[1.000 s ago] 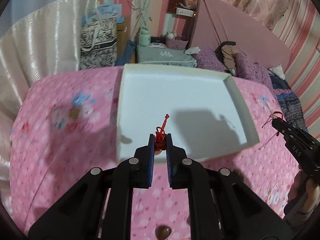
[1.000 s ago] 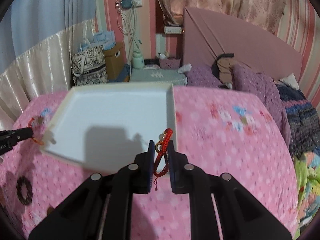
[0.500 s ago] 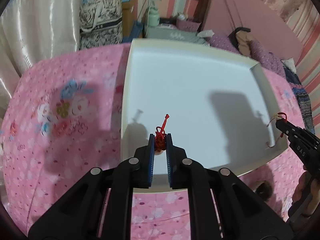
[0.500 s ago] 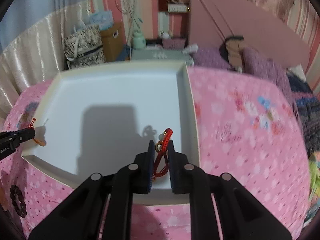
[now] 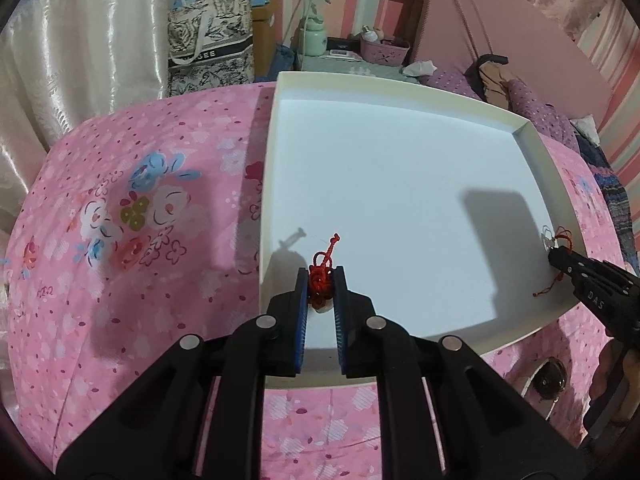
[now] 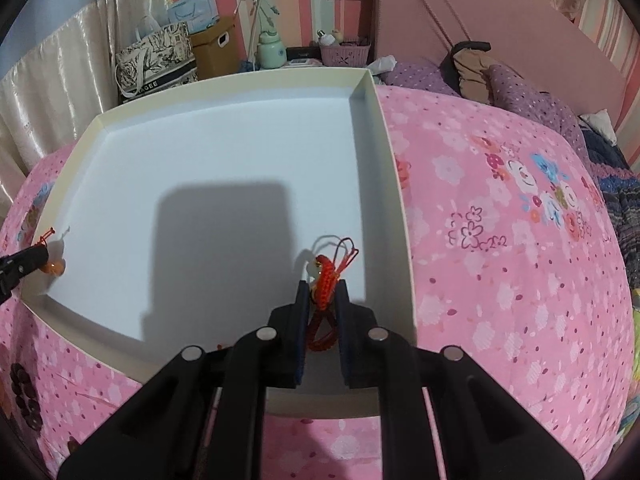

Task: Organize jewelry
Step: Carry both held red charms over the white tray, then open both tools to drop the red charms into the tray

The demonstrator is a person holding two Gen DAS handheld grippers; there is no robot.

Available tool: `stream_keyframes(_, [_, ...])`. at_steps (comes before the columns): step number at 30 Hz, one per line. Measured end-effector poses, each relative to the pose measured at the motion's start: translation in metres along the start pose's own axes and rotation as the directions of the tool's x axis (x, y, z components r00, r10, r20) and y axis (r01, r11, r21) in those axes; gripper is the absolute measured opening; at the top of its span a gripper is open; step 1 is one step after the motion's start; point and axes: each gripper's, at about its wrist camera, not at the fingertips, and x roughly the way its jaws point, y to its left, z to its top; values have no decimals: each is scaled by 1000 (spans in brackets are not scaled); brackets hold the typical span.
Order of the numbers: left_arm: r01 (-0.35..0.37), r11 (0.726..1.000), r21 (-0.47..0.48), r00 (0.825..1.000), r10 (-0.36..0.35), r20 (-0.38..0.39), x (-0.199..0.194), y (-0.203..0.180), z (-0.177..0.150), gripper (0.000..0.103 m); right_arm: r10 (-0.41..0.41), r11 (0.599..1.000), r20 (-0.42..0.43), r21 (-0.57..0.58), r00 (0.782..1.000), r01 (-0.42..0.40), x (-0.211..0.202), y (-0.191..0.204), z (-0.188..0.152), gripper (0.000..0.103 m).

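A large white tray (image 5: 276, 92) lies on the pink floral bedspread; it also shows in the right wrist view (image 6: 384, 128). My left gripper (image 5: 320, 276) is shut on a red knotted cord bracelet (image 5: 320, 280) with a pale bead, held low over the tray's near-left corner. My right gripper (image 6: 323, 290) is shut on a red braided bracelet (image 6: 326, 280) over the tray's near-right part. Each gripper shows in the other's view: the right gripper (image 5: 560, 256) and the left gripper (image 6: 36, 256).
A dark beaded bracelet (image 6: 24, 396) lies on the bedspread left of the tray. A dark round ornament (image 5: 552, 378) lies on the spread near the tray's front right corner. Bags, a bedside shelf, pillows and a pink headboard stand behind the bed.
Both grippers have moved forward and down from the bedspread side to over the tray floor, each still holding its red bracelet.
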Motion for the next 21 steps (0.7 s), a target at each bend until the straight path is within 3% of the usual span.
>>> stream_keyframes(10, [-16, 1000, -21, 1000, 16, -16, 6, 4, 5, 14, 14, 1000, -10, 16, 1000, -14, 0, -5, 0, 15])
stream_keyframes(12, [-17, 1000, -22, 1000, 16, -19, 6, 4, 5, 14, 13, 1000, -10, 14, 1000, -13, 0, -5, 1, 20])
stream_keyframes(13, [-18, 1000, -23, 1000, 18, -19, 6, 4, 5, 15, 9, 1000, -5, 12, 1000, -9, -1, -5, 1, 33])
stream_keyframes(14, [-18, 1000, -24, 1000, 18, -18, 6, 4, 5, 18, 14, 1000, 8, 10, 1000, -14, -4, -5, 1, 37])
stream_keyframes(17, [-25, 999, -20, 1000, 24, -12, 3, 2, 4, 28, 9, 1000, 26, 7, 1000, -10, -8, -4, 2, 38])
stream_keyframes(21, [-25, 1000, -3, 1000, 25, -8, 0, -1, 3, 28, 26, 1000, 49, -6, 998, -26, -14, -2, 4, 38])
